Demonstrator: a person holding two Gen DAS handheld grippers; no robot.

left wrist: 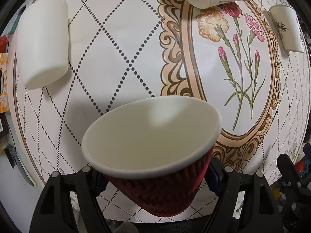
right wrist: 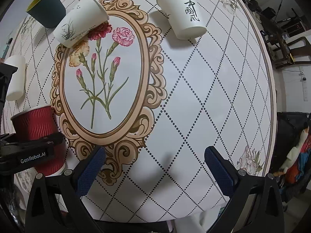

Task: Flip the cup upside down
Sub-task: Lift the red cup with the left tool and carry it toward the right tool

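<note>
Now we are holding the red cup (left wrist: 155,155) in our left gripper (left wrist: 155,176), its fingers pressing the ribbed wall from both sides; it is sitting mouth up at the near left part of the table (right wrist: 213,97), and its white inside is showing nothing in it. Our right gripper (right wrist: 155,167) is hovering wide apart over the bare cloth, gripping nothing. Around us, a plain white cup (left wrist: 43,42) is standing upside down to the left, a grass-print cup (right wrist: 81,21) is lying tilted on the edge of the flower medallion (right wrist: 103,73), and a dark green cup (right wrist: 46,7) is standing mouth up just behind it, its yellow inside partly showing. A calligraphy cup (right wrist: 182,13) is sitting base up farther right. Nothing is standing between the red cup and the cloth ahead.
</note>
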